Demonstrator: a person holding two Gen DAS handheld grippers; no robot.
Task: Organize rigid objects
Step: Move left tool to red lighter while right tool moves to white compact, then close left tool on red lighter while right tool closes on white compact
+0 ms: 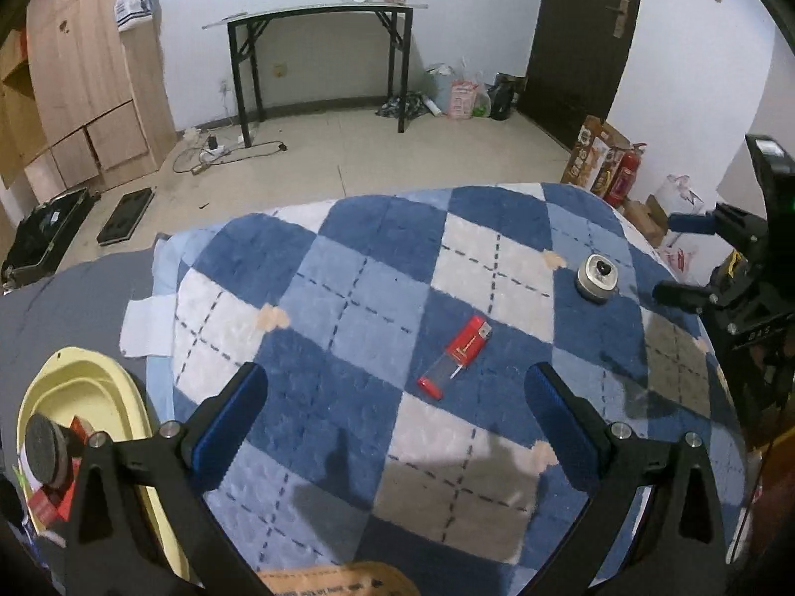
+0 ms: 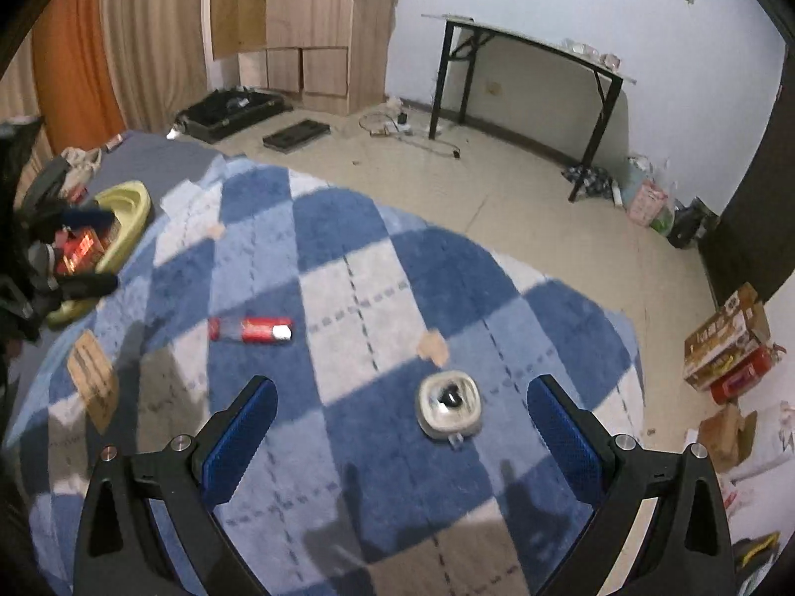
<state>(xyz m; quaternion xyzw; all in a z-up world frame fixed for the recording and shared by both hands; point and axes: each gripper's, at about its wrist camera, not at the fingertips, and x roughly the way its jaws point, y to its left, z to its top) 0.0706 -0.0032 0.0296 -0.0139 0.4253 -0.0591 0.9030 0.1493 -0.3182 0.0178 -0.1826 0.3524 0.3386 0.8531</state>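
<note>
Blue-and-white checked blanket [image 1: 377, 298] covered the work surface, tiled floor and a black-legged folding table [image 1: 318, 15] against the far wall.

Red box with a clear sleeve end [image 1: 456, 350] lay flat near the blanket's middle, tilted diagonally in the left wrist view. It sat just ahead of the left gripper [image 1: 397, 397], between the lines of its two blue-padded fingers [image 1: 233, 417], touching neither. Left gripper's fingers stood wide apart, holding nothing.

Small round silver container with a dark knob on top [image 2: 449, 409] rested upright on a dark blue square, well apart from the red box. It sat between the right gripper's fingers [image 2: 566, 432] and slightly ahead of them, nearer the right-hand one, not in contact. Right gripper [image 2: 402, 412] was spread wide, empty.

Yellow basin [image 1: 87, 377] stood at the blanket's left edge on grey sheet, red boxes and a round dark-topped item inside. Brown cardboard piece [image 2: 94, 377] lay flat near that side.
</note>
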